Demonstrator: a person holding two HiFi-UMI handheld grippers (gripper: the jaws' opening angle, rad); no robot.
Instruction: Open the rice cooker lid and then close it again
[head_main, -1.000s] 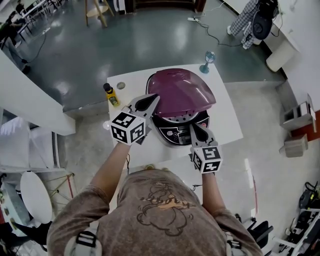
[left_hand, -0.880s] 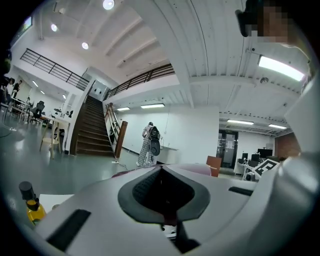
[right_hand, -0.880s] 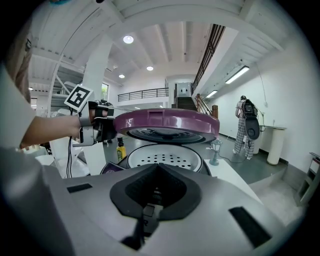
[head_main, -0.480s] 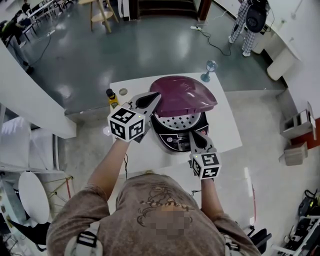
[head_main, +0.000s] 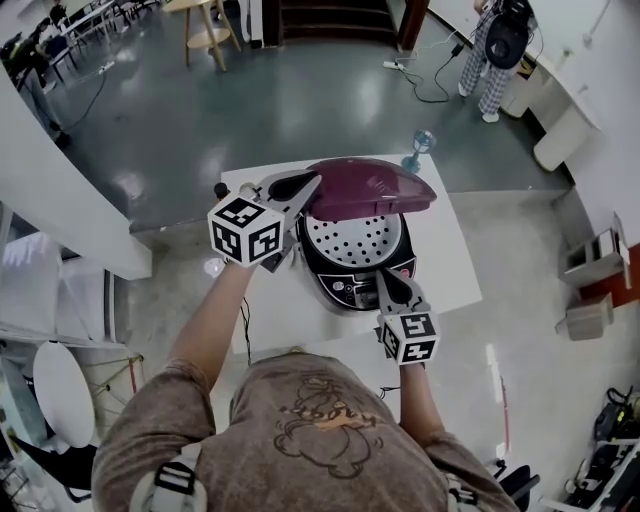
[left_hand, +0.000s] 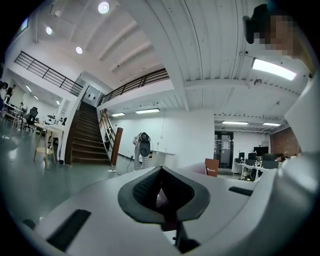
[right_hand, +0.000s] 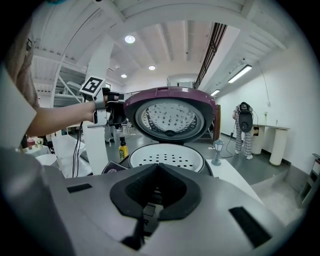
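The rice cooker (head_main: 350, 282) stands on a white table with its purple lid (head_main: 372, 190) raised well clear of the body. The white perforated inner tray (head_main: 352, 240) is bared. My left gripper (head_main: 306, 184) is shut, and its tips rest against the lid's left rim. From the right gripper view, the lid (right_hand: 170, 117) tilts up over the tray (right_hand: 167, 157), with the left gripper (right_hand: 112, 110) at its left edge. My right gripper (head_main: 384, 276) is shut, holds nothing, and points at the cooker's front panel. A sliver of purple shows past the left gripper's (left_hand: 161, 172) tips.
A yellow bottle (right_hand: 122, 148) stands left of the cooker and a blue-stemmed glass (head_main: 420, 143) at the table's far right corner. The table's (head_main: 452, 262) edges lie close on all sides. A person (head_main: 495, 45) stands far off on the floor.
The lid has swung further up and back, baring more of the perforated tray. My left gripper rose with the lid's rim. The right gripper stayed where it was.
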